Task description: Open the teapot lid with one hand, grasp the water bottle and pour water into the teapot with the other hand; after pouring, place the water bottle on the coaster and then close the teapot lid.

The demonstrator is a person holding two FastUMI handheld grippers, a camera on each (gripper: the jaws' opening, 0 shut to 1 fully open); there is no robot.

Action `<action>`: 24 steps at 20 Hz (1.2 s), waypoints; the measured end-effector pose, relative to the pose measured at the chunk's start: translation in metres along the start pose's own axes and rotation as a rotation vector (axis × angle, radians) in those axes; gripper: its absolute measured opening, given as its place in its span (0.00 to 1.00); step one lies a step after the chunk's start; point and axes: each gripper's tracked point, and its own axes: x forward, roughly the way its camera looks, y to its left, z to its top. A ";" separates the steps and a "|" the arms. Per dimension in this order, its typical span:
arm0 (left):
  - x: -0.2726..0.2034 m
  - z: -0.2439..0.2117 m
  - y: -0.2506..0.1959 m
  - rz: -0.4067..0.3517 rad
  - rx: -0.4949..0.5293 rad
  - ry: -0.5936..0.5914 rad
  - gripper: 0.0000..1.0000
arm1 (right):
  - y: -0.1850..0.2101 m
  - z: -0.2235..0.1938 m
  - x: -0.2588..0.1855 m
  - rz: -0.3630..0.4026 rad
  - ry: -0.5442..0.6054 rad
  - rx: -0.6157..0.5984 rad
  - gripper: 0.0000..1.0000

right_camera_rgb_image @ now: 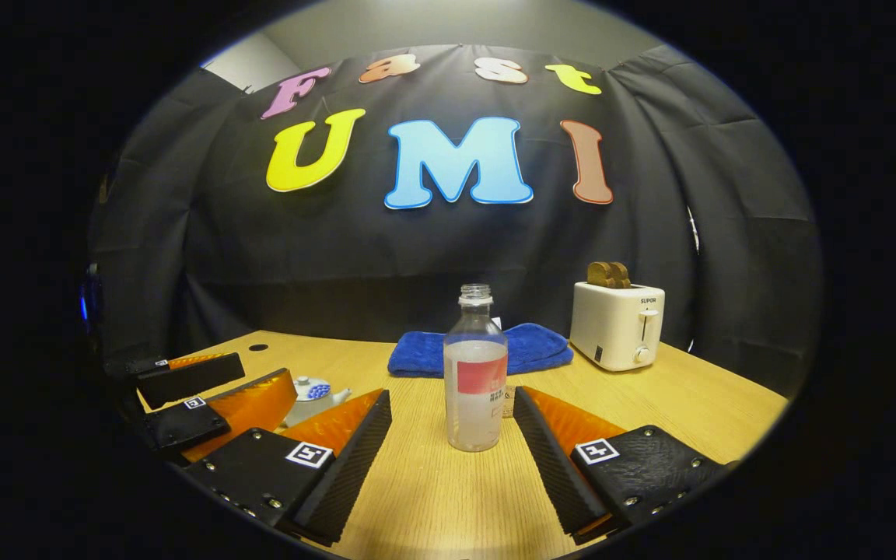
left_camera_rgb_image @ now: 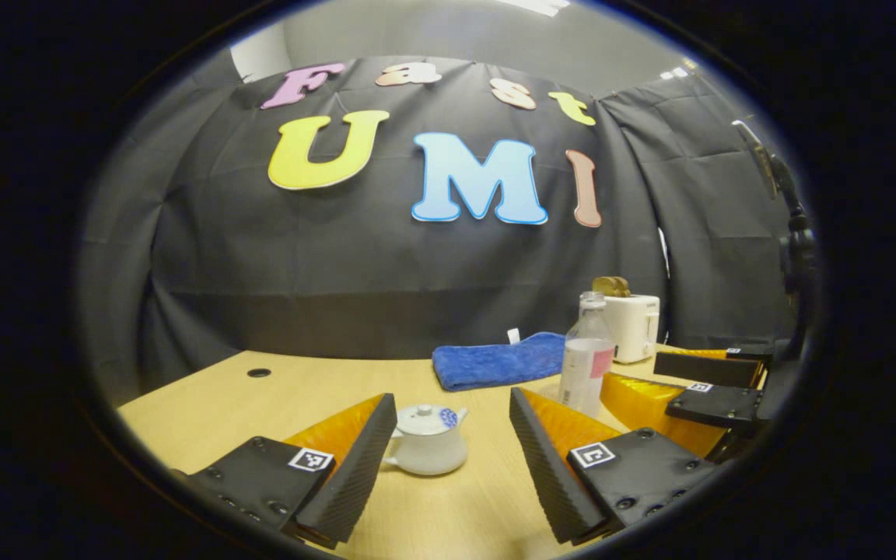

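The white teapot [left_camera_rgb_image: 426, 442], lid on with a blue pattern, sits on the wooden table just beyond my left gripper [left_camera_rgb_image: 450, 398], which is open with the pot in line between its fingers. A clear, uncapped water bottle [right_camera_rgb_image: 475, 373] with a red label stands upright ahead of my right gripper [right_camera_rgb_image: 452, 395], which is open and apart from it. In the left gripper view the bottle [left_camera_rgb_image: 586, 356] stands to the right, with the right gripper [left_camera_rgb_image: 633, 370] beside it. In the right gripper view the teapot [right_camera_rgb_image: 313, 393] is half hidden behind a finger, next to the left gripper [right_camera_rgb_image: 265, 375].
A folded blue towel [right_camera_rgb_image: 479, 350] lies at the back of the table [right_camera_rgb_image: 448, 498]. A white toaster [right_camera_rgb_image: 617, 323] with bread in it stands at the back right. A small tan piece [right_camera_rgb_image: 508, 403] lies behind the bottle's base. A cable hole [left_camera_rgb_image: 259, 372] is at the far left.
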 end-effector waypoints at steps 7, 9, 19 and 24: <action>0.038 -0.006 0.012 -0.034 0.001 0.038 0.98 | -0.007 -0.003 0.044 -0.033 0.054 0.017 0.97; 0.045 -0.008 0.016 -0.033 0.007 0.038 0.98 | -0.015 -0.006 0.052 -0.065 0.065 0.017 0.98; 0.076 -0.035 0.027 -0.047 -0.040 0.093 0.98 | -0.014 -0.036 0.090 -0.080 0.113 0.005 0.98; 0.082 -0.035 0.022 -0.063 -0.021 0.101 0.89 | -0.025 -0.043 0.097 -0.082 0.145 0.087 0.98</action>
